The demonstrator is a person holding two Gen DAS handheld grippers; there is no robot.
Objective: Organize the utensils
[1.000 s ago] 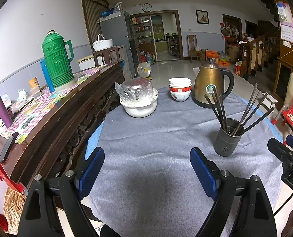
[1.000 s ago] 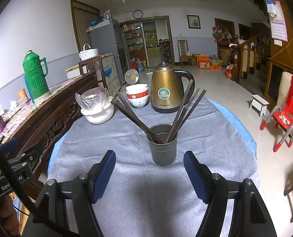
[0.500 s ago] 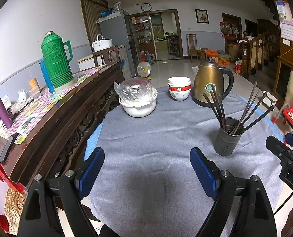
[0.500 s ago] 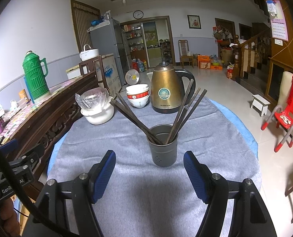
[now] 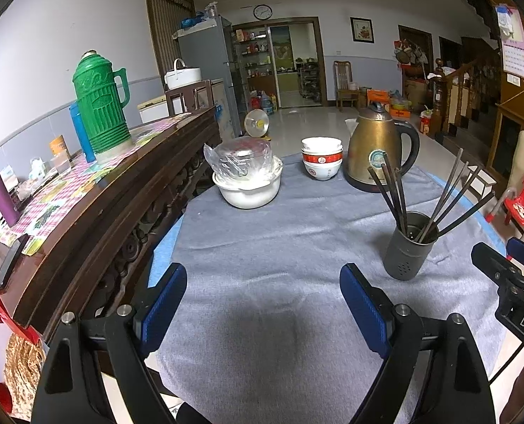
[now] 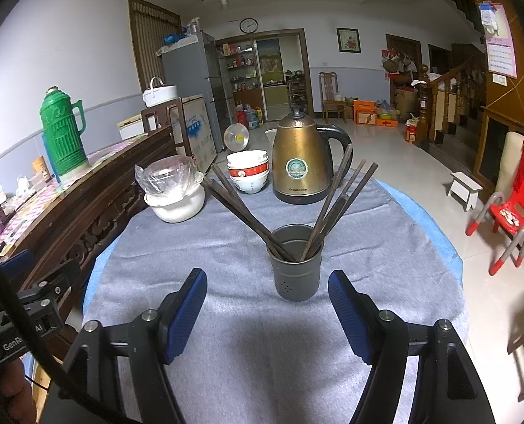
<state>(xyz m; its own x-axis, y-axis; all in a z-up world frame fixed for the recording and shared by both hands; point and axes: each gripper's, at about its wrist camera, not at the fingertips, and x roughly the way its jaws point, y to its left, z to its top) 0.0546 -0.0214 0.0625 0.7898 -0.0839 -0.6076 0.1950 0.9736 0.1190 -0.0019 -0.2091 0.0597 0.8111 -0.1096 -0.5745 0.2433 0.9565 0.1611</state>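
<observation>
Both grippers sat wide and empty. The right gripper [image 6: 267,304] had its blue pads spread at the bottom of the frame, nothing between them, with the grey holder [image 6: 295,262] just beyond, dead centre. The chopsticks [image 6: 248,208] fanned out of it in two bunches, leaning left and right. The left gripper [image 5: 263,298] was released too, over bare grey cloth [image 5: 262,247], with the holder off at its middle right. Nothing had shifted over the last second: hands parked, jaws unchanged, chopsticks all in the holder. That looked like a pause, either before starting or with the job done. Behind stood the kettle [image 6: 302,162], stacked bowls [image 6: 248,171] and a wrapped white pot [image 6: 175,194].
</observation>
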